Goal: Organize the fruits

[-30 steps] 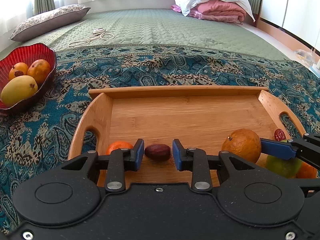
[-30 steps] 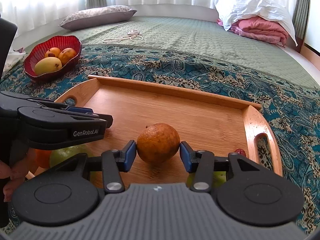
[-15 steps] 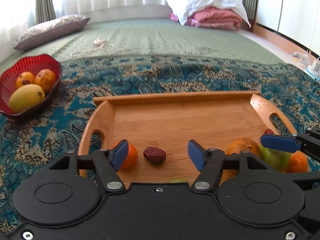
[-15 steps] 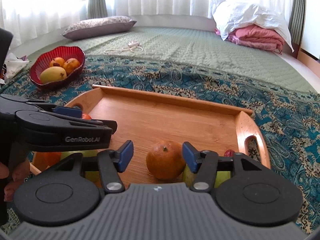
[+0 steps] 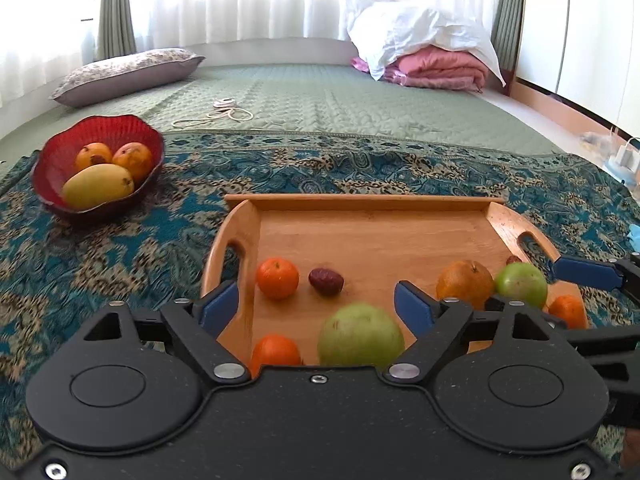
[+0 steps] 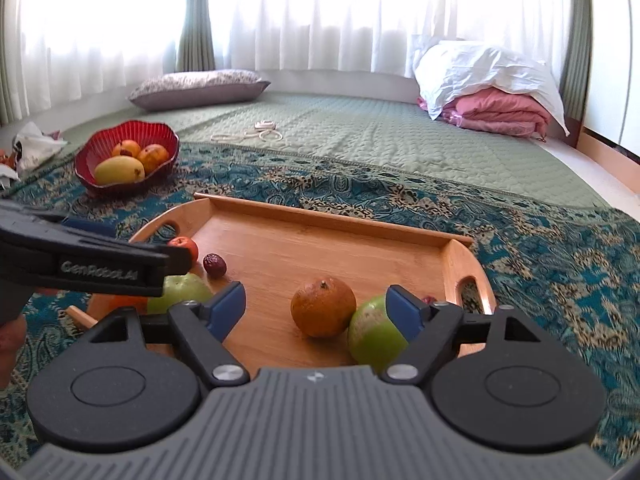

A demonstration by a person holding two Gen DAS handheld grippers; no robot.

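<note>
Left wrist: lower tangerine (image 5: 275,351) half-hidden

Oranges (image 5: 277,278), green fruits (image 5: 360,341) and a dark, perhaps dried date (image 5: 326,281) lie loose on the wooden tray (image 5: 372,204).

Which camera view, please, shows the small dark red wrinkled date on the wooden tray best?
The left wrist view: the small dark red wrinkled date lies clear and unobstructed there. In the right wrist view the date is smaller, beside the left claw's arm.

Black handheld grippers with blue pads

Left gripper (image 5: 316,304): black speckled body, silver screws, 2 round discs. Right gripper (image 6: 316,308): ribbed grey housing; "GenRobot.AI" lettering at left of frame.
</note>
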